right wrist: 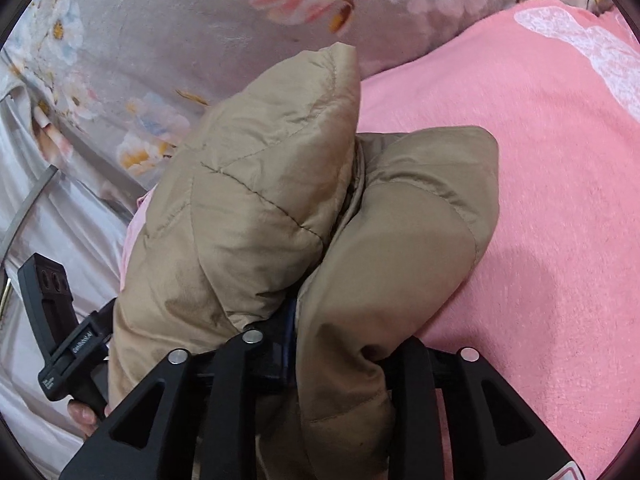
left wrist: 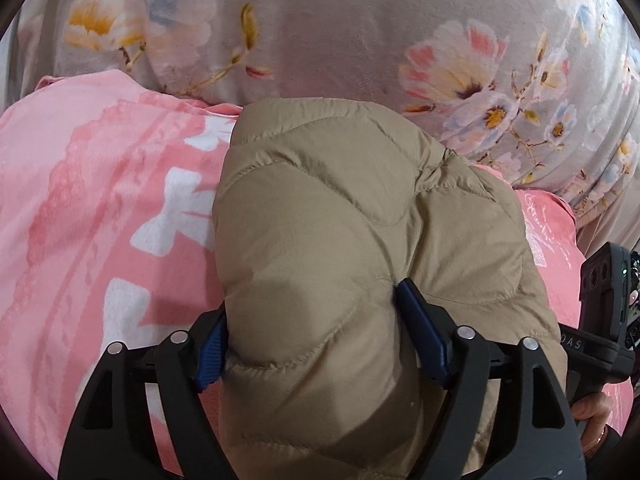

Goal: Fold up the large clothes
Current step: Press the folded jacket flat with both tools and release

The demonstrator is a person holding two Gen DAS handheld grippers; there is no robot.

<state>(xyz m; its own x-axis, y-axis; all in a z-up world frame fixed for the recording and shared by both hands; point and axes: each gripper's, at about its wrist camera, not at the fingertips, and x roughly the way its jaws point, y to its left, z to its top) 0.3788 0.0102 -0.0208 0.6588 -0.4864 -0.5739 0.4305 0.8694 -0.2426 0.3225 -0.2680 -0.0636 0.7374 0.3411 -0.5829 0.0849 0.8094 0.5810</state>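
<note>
Left gripper (left wrist: 308,328): jaws wide, straddling a puffy fold of the tan quilted jacket (left wrist: 360,220), pads against it on both sides. Right gripper (right wrist: 340,344): jaws narrower, pinching a bunched fold of the same jacket, which rests on the pink bedspread (right wrist: 540,160), floral quilt (left wrist: 340,20) beyond. Best lowered evenly, edges aligned, then pressed flat before letting go.

Your two wrist cameras look steeply down, very near, sharing the tan quilted jacket (left wrist: 360,220) (right wrist: 280,200) at 12 o'clock.
</note>
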